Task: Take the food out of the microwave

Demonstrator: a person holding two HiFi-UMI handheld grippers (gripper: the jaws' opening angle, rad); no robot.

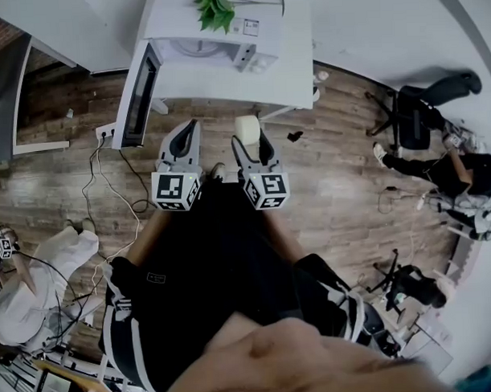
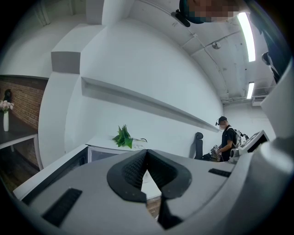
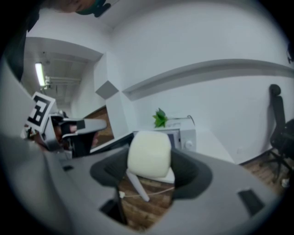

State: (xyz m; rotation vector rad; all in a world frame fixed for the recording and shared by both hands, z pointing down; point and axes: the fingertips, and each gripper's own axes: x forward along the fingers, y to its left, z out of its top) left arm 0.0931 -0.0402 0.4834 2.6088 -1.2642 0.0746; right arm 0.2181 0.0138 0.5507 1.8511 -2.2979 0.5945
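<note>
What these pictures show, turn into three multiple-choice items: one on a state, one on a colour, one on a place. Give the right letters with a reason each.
1. The left gripper has its jaws:
A. wide apart
B. shut on a spoon
C. shut on nothing

2. The food block in the right gripper is:
A. pale cream
B. red
C. dark blue

3. The green plant is:
A. in the left gripper
B. in the right gripper
C. on top of the microwave

Answers:
1 C: the left gripper view shows the dark pads meeting with nothing between them.
2 A: the right gripper view shows a pale cream block clamped between the jaws.
3 C: the head view shows the leaves on the white microwave's top.
</note>
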